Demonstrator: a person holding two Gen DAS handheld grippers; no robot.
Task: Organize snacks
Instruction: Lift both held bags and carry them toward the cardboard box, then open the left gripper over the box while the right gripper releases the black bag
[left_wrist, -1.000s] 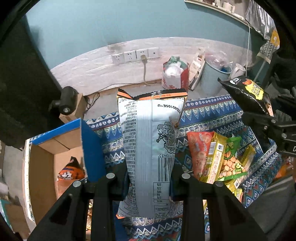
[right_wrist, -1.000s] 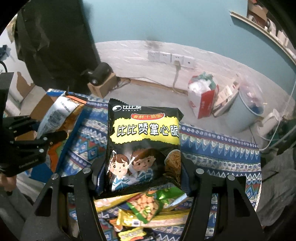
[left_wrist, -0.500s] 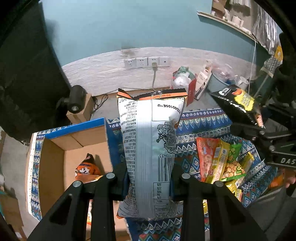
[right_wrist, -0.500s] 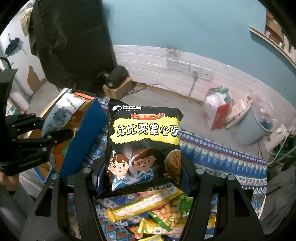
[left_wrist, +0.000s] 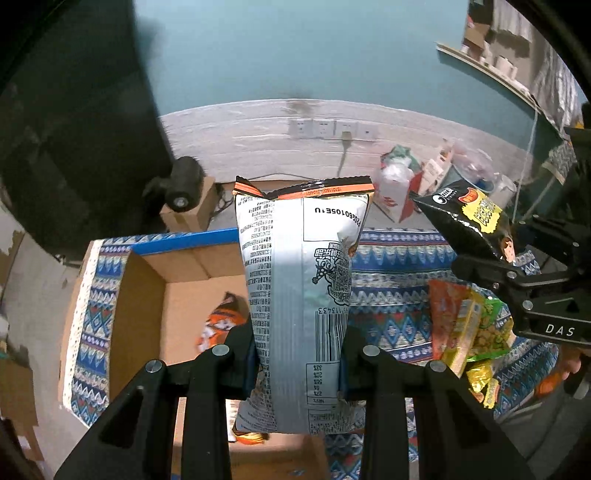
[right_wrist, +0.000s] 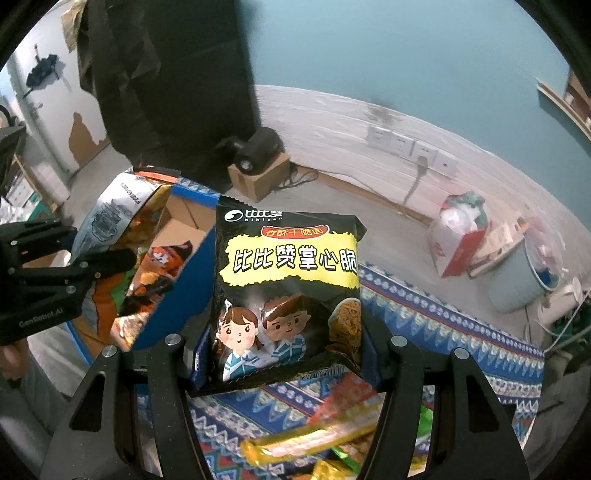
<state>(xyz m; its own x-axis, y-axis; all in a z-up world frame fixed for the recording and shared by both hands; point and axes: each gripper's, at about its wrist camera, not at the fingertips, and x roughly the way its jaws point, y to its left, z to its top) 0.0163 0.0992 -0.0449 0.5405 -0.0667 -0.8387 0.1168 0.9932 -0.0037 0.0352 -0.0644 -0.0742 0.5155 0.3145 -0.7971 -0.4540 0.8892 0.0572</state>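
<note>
now that both hands have swung across from the snack pile (left_wrist: 469, 332) toward the cardboard box (left_wrist: 155, 295), the left gripper (left_wrist: 299, 354), pinching a silver bag (left_wrist: 299, 288), hangs over its opening, while the right gripper (right_wrist: 284, 350), clamped on a black noodle pack (right_wrist: 288, 291), trails nearby; dropping looks next.

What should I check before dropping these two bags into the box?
1. Left tool clamped on silver bag: ok.
2. Right tool clamped on black bag: ok.
3. Box open on top: ok.
4. Room inside beside the orange bag: ok.
5. Silver bag over the opening: ok, over its right side.
6. Black bag over the opening: not ok, it hangs over the cloth.
</note>
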